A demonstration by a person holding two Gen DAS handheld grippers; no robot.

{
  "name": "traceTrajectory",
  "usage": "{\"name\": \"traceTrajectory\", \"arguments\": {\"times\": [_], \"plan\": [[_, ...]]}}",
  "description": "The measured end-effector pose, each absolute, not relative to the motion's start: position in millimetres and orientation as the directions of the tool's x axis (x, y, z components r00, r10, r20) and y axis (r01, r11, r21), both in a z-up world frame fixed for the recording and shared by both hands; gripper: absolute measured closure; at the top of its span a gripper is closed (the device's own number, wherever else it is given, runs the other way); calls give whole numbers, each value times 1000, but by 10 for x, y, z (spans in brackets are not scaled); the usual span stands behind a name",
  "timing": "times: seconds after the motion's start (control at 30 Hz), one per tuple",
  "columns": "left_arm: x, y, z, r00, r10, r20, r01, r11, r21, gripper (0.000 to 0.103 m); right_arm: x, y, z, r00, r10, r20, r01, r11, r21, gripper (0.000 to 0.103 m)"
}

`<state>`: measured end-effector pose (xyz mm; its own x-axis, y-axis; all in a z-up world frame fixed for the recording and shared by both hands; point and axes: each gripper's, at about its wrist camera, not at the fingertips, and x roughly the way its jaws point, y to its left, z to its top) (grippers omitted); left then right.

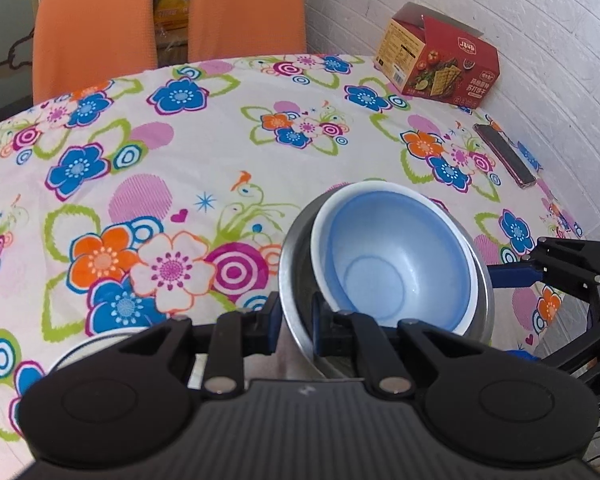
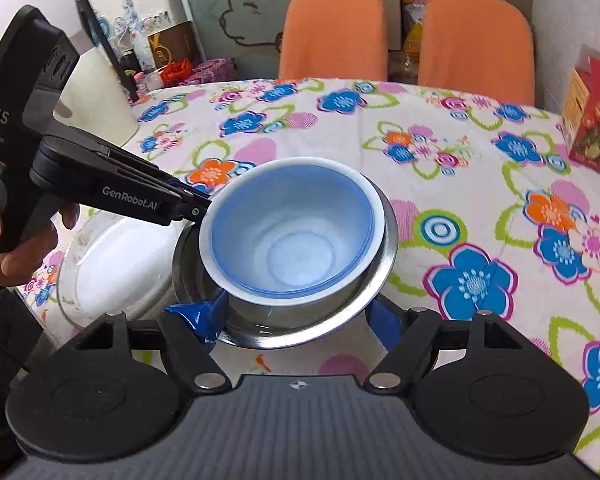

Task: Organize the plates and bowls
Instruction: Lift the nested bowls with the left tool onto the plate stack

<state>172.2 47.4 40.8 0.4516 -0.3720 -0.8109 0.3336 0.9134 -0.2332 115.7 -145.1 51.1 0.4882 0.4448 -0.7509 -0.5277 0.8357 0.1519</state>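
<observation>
A blue bowl with a white rim sits nested in a steel bowl on the flowered tablecloth. My left gripper is shut on the steel bowl's near-left rim, with one finger outside the wall and one inside beside the blue bowl. My right gripper stands wide open, its blue-padded fingers on either side of the steel bowl; whether they touch it is unclear. A white plate lies just left of the bowls, partly hidden.
A red cracker box and a phone lie near the white brick wall on the right. Two orange chairs stand behind the table. A hand holds the left gripper; clutter fills the back left.
</observation>
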Motion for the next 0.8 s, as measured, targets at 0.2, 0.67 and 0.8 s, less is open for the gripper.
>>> {"name": "traceTrajectory", "arguments": {"times": [0.2, 0.67, 0.8], "plan": [[1324, 961, 731, 526, -271, -806, 259, 954, -152, 98, 1026, -1008, 744, 473, 529, -704, -639, 756, 139, 40], [661, 1733, 429, 518, -106, -849, 68, 994, -83, 99, 815, -171, 360, 287, 614, -735, -759, 614, 216, 40], [671, 1738, 355, 516, -125, -847, 71, 992, -102, 99, 786, -172, 326, 292, 598, -746, -751, 627, 208, 40]]}}
